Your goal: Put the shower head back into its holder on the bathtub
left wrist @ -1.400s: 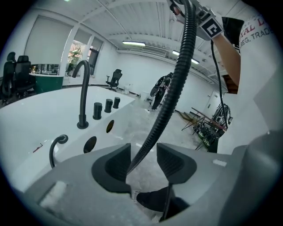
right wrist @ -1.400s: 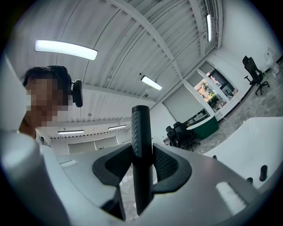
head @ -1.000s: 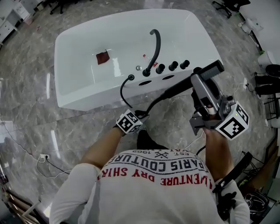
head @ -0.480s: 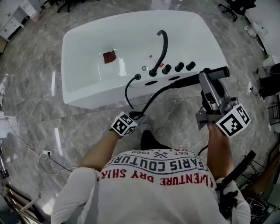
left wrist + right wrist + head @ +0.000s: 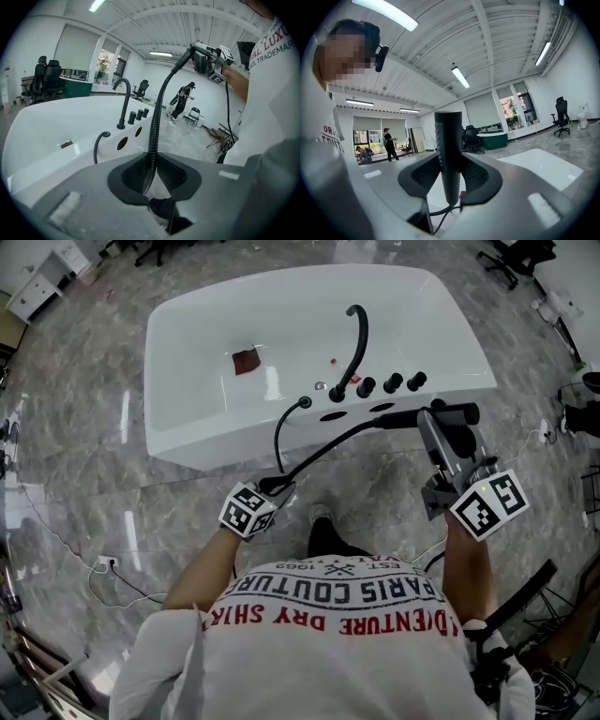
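Beside bathtub [image 5: 187,352] — right gripper [image 5: 439,427] clamps shower head [image 5: 459,413], left gripper [image 5: 272,488] grips hose [image 5: 328,440].

The glossy grey marbled floor [image 5: 84,427] fills the frame. A white bathtub [image 5: 216,442] stands on it at upper centre. At lower left a thin white cable [image 5: 52,535] runs to a socket [image 5: 105,563]. A dark shoe [image 5: 323,538] stands below the tub, and black chairs [image 5: 511,259] are at the upper right.
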{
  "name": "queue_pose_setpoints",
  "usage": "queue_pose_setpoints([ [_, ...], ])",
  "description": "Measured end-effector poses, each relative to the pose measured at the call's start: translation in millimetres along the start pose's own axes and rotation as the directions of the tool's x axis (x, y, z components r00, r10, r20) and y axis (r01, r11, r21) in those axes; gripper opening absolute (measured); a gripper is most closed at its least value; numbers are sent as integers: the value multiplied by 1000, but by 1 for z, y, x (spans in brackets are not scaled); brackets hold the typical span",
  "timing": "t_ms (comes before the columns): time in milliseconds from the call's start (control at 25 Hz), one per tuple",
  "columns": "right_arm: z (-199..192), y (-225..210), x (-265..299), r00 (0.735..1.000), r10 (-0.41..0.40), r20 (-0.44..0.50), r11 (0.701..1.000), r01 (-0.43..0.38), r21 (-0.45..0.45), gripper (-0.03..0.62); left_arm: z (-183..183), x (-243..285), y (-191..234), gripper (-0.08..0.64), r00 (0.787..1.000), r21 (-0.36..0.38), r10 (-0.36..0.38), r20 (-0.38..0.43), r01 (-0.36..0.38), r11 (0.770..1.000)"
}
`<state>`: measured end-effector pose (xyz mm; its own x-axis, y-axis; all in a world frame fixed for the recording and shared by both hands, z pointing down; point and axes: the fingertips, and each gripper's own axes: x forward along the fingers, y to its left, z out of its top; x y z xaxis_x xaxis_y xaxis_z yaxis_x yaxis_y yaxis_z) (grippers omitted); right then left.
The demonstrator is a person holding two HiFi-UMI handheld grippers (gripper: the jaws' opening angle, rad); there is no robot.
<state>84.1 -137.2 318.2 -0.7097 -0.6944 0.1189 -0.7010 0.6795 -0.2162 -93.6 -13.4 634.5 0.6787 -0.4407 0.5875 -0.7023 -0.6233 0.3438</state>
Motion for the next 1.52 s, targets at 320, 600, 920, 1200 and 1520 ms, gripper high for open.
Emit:
queue_pose_setpoints([
  [320,-22,-7,-2,999,-15,-44,1000,16,13,138,44,-40,20,58,991,-28,72,115,-69,997],
  [600,-17,-22,-1,1000,-21,9,998,20,61,137,108,-73,45,56,962,-59,123,244,-112,992],
  [920,8,-52,-4,996,-13,83,994,4,109,137,179,-92,51,51,934,8,160,319,-171,985],
  [1200,28,-80,2,991,14,133,986,-36,161,137,230,-100,60,49,913,37,201,356,-229,973],
  [1520,34,-112,7,986,31,162,983,-59,176,137,271,-88,67,49,895,89,241,374,-294,952],
])
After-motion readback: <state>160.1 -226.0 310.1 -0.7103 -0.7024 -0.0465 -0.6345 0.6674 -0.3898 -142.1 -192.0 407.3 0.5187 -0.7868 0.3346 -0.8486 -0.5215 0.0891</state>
